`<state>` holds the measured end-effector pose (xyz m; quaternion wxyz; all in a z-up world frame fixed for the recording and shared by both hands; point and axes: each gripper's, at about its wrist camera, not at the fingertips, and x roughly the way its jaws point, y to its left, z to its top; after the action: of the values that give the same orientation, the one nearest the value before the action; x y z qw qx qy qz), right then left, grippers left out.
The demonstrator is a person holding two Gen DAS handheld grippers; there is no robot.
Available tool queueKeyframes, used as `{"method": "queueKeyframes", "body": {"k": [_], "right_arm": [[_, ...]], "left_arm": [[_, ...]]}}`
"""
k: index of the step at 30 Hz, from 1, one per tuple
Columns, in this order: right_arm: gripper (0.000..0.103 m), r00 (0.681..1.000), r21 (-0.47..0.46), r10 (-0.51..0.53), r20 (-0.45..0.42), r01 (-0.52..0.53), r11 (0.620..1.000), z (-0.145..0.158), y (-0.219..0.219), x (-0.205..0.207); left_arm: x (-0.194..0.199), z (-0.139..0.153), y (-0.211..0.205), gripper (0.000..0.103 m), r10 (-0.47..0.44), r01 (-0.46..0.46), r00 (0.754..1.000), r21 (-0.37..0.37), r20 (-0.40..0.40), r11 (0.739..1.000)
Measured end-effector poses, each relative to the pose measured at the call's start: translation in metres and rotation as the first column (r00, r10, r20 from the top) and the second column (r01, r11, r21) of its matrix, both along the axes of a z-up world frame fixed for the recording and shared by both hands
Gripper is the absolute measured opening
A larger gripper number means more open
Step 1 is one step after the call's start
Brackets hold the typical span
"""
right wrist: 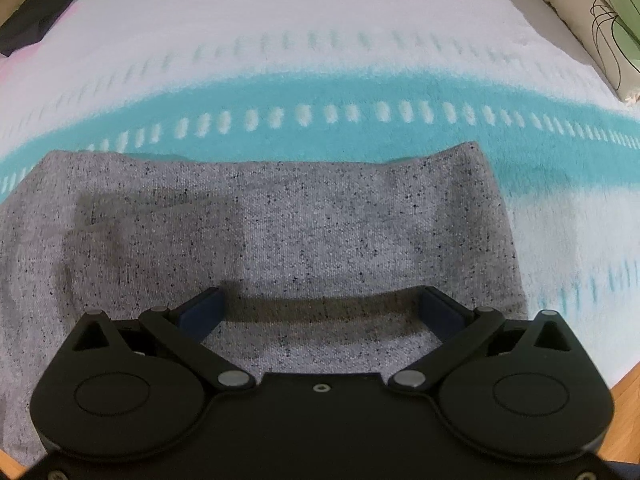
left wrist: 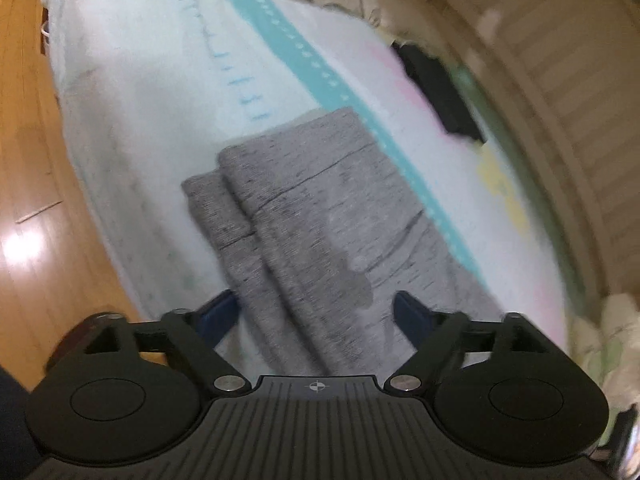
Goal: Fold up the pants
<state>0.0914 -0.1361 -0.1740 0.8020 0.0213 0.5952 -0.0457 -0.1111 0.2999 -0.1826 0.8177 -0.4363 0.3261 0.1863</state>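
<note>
Grey speckled pants (left wrist: 316, 216) lie folded lengthwise on a white blanket (left wrist: 152, 92) with a teal stripe. The two legs lie stacked, their cuffs at the far end. My left gripper (left wrist: 318, 312) is open and empty, just above the near part of the pants. In the right wrist view the pants (right wrist: 280, 232) fill the lower half, their far edge lying on the teal stripe (right wrist: 320, 92). My right gripper (right wrist: 320, 308) is open and empty, low over the fabric and casting a shadow on it.
A dark folded cloth (left wrist: 440, 92) lies on the blanket to the right, also in the right wrist view (right wrist: 40, 4) at top left. Wooden floor (left wrist: 36, 200) runs along the left. A pillow (right wrist: 592, 20) lies at far right.
</note>
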Motion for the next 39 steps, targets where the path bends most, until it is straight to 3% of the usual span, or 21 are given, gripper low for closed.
{"method": "queueKeyframes", "body": {"k": [4, 8, 10, 13, 17, 24, 25, 26, 27, 28, 34, 39], "right_arm": [[0.103, 1.000, -0.004, 0.001, 0.009, -0.001, 1.000, 0.001, 0.003, -0.005], [0.103, 1.000, -0.004, 0.004, 0.014, -0.004, 1.000, 0.001, 0.002, -0.006], [0.103, 1.000, -0.006, 0.008, 0.020, -0.008, 1.000, 0.001, 0.002, -0.007], [0.103, 0.999, -0.004, 0.014, 0.031, -0.014, 1.000, 0.002, 0.002, -0.009], [0.103, 0.999, -0.011, 0.016, 0.042, -0.016, 1.000, 0.002, 0.004, -0.011], [0.103, 0.998, -0.010, 0.034, 0.062, -0.034, 0.999, 0.006, 0.006, -0.017], [0.103, 0.997, -0.011, 0.037, 0.064, -0.036, 0.999, 0.006, 0.007, -0.018], [0.103, 0.997, -0.012, 0.037, 0.065, -0.036, 0.999, 0.007, 0.007, -0.018], [0.103, 0.997, -0.013, 0.036, 0.065, -0.035, 0.999, 0.007, 0.008, -0.019], [0.103, 0.997, -0.013, 0.036, 0.064, -0.035, 0.999, 0.008, 0.008, -0.019], [0.103, 0.998, -0.003, 0.039, 0.049, -0.038, 0.999, 0.008, 0.004, -0.016], [0.103, 0.998, 0.000, 0.049, 0.050, -0.049, 0.999, 0.007, 0.002, -0.014]], "left_arm": [[-0.009, 0.004, 0.000, 0.089, 0.044, -0.044, 0.993, -0.008, 0.113, 0.999], [-0.001, -0.006, 0.005, 0.087, 0.058, -0.056, 0.994, -0.018, 0.090, 0.998], [-0.003, -0.008, 0.004, 0.088, 0.066, -0.066, 0.991, -0.011, 0.117, 0.998], [0.003, -0.007, 0.001, 0.087, 0.024, -0.026, 0.993, 0.018, 0.115, 0.999], [0.007, -0.012, 0.009, 0.087, 0.063, -0.050, 0.979, -0.069, 0.192, 0.996], [-0.004, -0.012, 0.002, 0.075, 0.072, -0.046, 0.961, -0.102, 0.269, 0.994], [-0.004, -0.012, 0.001, 0.066, 0.071, -0.046, 0.962, -0.099, 0.264, 0.994], [-0.003, -0.012, 0.000, 0.057, 0.076, -0.055, 0.965, -0.089, 0.250, 0.994], [-0.003, -0.010, -0.001, 0.032, 0.088, -0.075, 0.970, -0.065, 0.227, 0.995], [-0.008, -0.007, -0.003, 0.016, 0.102, -0.098, 0.973, -0.029, 0.205, 0.995], [-0.017, 0.028, -0.029, 0.016, 0.011, -0.059, 0.972, 0.197, 0.236, 0.979], [-0.013, 0.041, -0.049, 0.017, -0.096, 0.002, 0.953, 0.312, 0.287, 0.950]]}}
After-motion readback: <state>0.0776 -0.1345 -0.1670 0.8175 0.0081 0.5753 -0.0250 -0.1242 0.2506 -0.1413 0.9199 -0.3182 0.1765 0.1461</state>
